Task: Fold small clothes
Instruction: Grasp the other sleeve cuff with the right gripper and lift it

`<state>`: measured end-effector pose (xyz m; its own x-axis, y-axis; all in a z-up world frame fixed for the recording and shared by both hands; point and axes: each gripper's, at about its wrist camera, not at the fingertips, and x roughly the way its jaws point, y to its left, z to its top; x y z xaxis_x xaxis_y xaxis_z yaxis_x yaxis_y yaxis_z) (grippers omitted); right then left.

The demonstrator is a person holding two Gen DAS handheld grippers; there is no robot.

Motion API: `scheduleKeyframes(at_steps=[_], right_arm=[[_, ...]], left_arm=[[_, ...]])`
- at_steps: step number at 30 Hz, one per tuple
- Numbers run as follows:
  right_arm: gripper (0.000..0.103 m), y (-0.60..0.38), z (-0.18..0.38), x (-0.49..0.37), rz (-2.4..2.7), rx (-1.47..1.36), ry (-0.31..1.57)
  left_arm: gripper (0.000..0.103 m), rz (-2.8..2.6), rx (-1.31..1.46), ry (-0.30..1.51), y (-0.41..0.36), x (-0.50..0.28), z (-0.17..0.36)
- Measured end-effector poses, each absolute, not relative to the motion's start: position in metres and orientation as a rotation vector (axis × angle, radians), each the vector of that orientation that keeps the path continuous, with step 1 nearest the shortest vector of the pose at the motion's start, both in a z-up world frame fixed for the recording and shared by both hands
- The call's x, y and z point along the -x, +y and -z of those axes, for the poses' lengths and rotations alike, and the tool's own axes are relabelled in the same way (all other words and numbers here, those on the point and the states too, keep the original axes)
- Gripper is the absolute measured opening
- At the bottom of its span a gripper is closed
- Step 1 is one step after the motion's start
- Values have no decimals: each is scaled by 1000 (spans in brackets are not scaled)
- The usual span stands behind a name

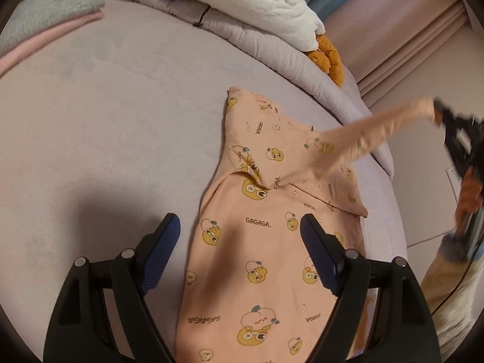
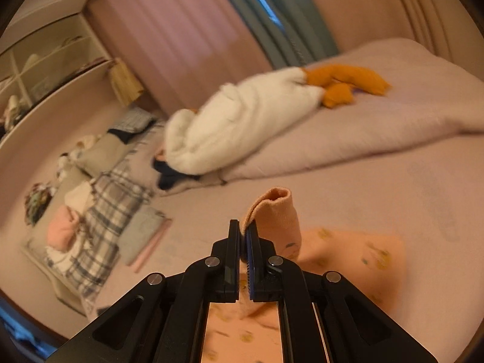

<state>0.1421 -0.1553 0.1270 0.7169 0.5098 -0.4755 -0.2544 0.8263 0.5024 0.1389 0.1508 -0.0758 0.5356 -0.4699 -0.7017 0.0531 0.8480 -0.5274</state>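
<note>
A small peach top (image 1: pixel 266 248) printed with yellow cartoon faces lies flat on the pale pink bed sheet (image 1: pixel 106 127). My left gripper (image 1: pixel 240 230) is open and hovers just above the top's body, holding nothing. My right gripper (image 2: pixel 244 231) is shut on the cuff of the top's sleeve (image 2: pixel 272 214) and holds it up off the bed. In the left wrist view the sleeve (image 1: pixel 372 133) stretches up to the right toward the right gripper (image 1: pixel 438 112), which is blurred there. The rest of the top (image 2: pixel 348 251) lies below the right gripper.
A white plush goose (image 2: pixel 239 127) with orange feet (image 2: pixel 348 81) lies on a bunched lilac quilt (image 2: pixel 378 121) at the far side. Folded grey and pink cloths (image 1: pixel 45 27) sit at far left. A plaid blanket (image 2: pixel 106 205) and pillows lie beyond. Curtains (image 2: pixel 187 30) hang behind.
</note>
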Motion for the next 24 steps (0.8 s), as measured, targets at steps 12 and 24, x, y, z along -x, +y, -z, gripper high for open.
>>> scheduleKeyframes(at_steps=[12,24], right_arm=[[5,-163,-141,-136,-378,-302,626],[5,-129,-170,-157,-527,-374,604]], left_arm=[[83,375,500,975,142,-136,78],[81,691,397,856,-25,-191,78]])
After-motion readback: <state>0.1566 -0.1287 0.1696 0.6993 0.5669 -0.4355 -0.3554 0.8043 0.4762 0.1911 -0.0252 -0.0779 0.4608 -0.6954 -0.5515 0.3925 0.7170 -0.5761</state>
